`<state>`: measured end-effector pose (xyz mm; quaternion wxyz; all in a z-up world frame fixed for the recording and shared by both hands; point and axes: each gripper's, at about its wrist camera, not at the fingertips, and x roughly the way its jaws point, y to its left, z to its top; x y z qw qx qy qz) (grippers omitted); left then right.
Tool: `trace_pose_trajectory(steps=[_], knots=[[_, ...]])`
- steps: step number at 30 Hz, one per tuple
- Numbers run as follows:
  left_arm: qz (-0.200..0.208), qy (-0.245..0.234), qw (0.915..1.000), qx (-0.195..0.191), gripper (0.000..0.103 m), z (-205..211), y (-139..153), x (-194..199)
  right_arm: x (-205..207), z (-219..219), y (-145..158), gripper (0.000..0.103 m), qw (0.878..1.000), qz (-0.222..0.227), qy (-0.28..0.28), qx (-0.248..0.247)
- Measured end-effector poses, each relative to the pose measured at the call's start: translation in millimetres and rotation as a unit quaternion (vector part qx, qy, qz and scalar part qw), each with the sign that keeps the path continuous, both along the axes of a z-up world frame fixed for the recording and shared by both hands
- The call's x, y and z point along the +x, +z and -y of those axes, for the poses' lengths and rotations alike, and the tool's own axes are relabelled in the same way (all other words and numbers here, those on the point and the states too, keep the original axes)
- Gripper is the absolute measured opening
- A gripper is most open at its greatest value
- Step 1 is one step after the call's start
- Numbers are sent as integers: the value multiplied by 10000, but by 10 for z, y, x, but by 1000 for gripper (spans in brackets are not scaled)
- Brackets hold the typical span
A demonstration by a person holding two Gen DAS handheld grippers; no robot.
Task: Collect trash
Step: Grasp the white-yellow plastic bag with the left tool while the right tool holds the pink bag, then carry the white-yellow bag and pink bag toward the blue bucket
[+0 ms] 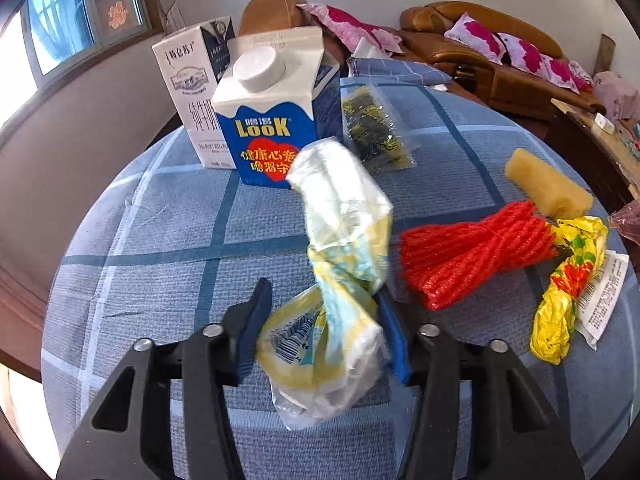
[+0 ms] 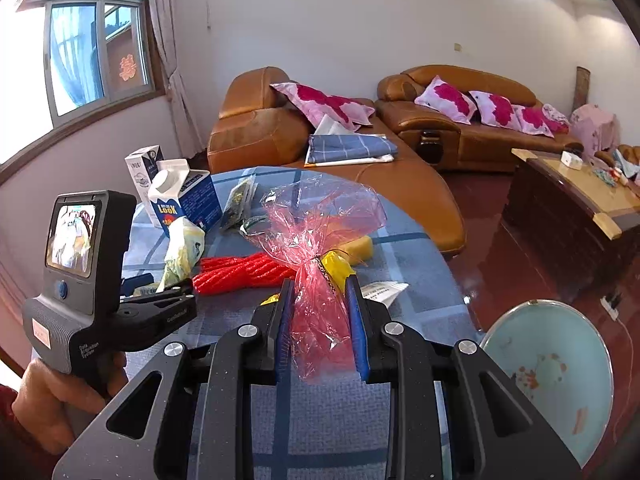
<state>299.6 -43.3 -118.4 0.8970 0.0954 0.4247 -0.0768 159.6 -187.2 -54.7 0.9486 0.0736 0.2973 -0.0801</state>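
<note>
My left gripper (image 1: pixel 320 308) is shut on a crumpled white and yellow plastic wrapper (image 1: pixel 340 248), held above the blue checked table (image 1: pixel 160 240). My right gripper (image 2: pixel 320 304) is shut on a pink cellophane wrapper (image 2: pixel 316 240), held over the table's right side. On the table lie a red net bag (image 1: pixel 472 252), a yellow foil wrapper (image 1: pixel 568 280), a yellow sponge piece (image 1: pixel 548 188) and a clear packet with dark contents (image 1: pixel 372 128). The left gripper with its wrapper also shows in the right wrist view (image 2: pixel 160 288).
A blue LOOK carton (image 1: pixel 268 120) and a white milk carton (image 1: pixel 192 92) stand at the table's far left. A light blue bin (image 2: pixel 552 376) sits on the floor right of the table. Brown sofas (image 2: pixel 460 120) and a wooden coffee table (image 2: pixel 580 200) lie beyond.
</note>
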Motion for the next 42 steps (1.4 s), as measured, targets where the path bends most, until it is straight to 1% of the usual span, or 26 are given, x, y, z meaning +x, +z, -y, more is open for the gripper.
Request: trace_pose_trajectory(steps=[2,5,8,17,25,32,42], knots=[[26,-40,10000,-25,38,10,55,-60,-39,-8,16,26,10000,18,-11,-4],[14,-50,9999,-92,34,-35,130,-158,-106,-24,37,26,10000,44,-36,-26],[37,-11,9999,-127,33,-109,184,-280,-180,-33,55,26,9999,68,-79,-13],[281,-31,9993,-259,33,-258,426,-752,-445,-79,133,26,9997,166,-143,-66],[373,-96,9987,-344,33,-249,538,-1122,-684,-53,161,26,9994,247,-214,-67],[421,-186,9981,-404,33,-214,587,-1338,-875,-15,183,26,9991,319,-277,-69],[451,-322,9977,-388,33,-114,630,-1503,-990,43,176,26,9988,340,-342,-18]])
